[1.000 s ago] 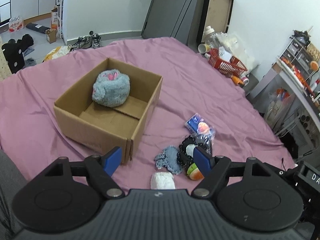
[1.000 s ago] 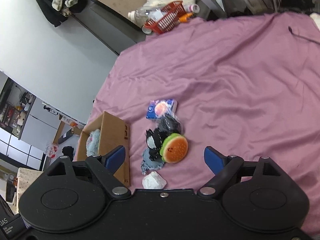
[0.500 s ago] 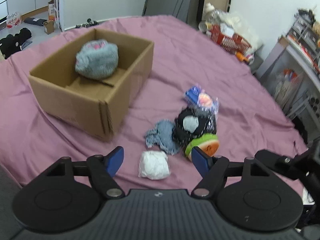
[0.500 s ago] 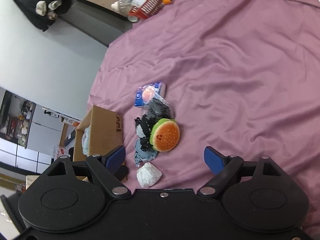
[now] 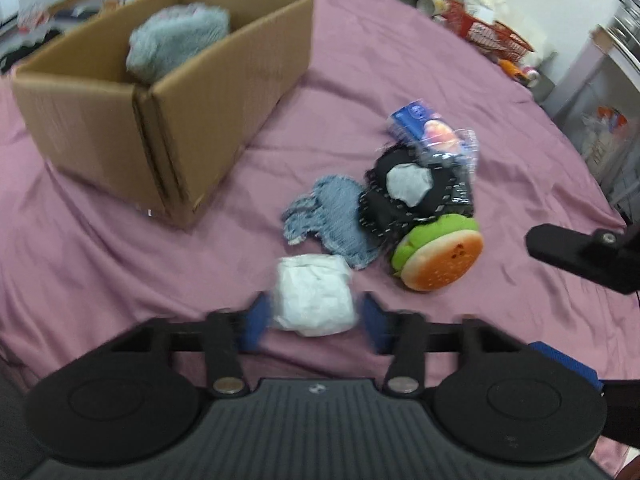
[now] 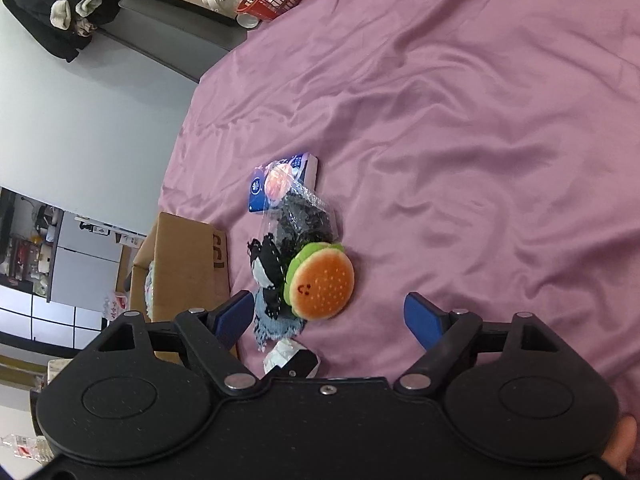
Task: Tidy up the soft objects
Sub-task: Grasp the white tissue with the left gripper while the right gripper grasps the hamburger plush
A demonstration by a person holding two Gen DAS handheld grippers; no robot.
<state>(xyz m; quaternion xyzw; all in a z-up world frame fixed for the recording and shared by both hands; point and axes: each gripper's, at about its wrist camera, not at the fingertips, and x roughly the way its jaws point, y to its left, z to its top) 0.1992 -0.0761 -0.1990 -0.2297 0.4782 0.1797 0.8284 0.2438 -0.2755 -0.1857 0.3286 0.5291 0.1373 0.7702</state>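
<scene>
Left gripper [image 5: 314, 322]: the jaws are closing around a white crumpled wad [image 5: 314, 300] that lies on the purple bedsheet [image 5: 100, 264] at the near edge of the pile. The wad sits between the blue pads [image 5: 256, 320]; the frame is blurred, and actual pad contact cannot be confirmed.

Right gripper [image 6: 328, 318]: the jaws are spread and closing slightly, with nothing between them. They hover just near of a plush hamburger [image 6: 322, 282], which lies on the sheet.

Pile layout, left wrist view:
- Plush hamburger [image 5: 438, 256], at the right, tilted on its edge.
- Black stitched item with a white patch [image 5: 408, 192], touching the far side of the hamburger.
- Blue knitted cloth [image 5: 332, 220], left of the black item and just far of the wad.
- Clear packet with a blue card [image 5: 428, 130], on the far side of the pile.

A cardboard box [image 5: 172, 108] stands to the far left, well apart from the pile. A grey-blue fluffy toy [image 5: 180, 42] lies inside it.
</scene>
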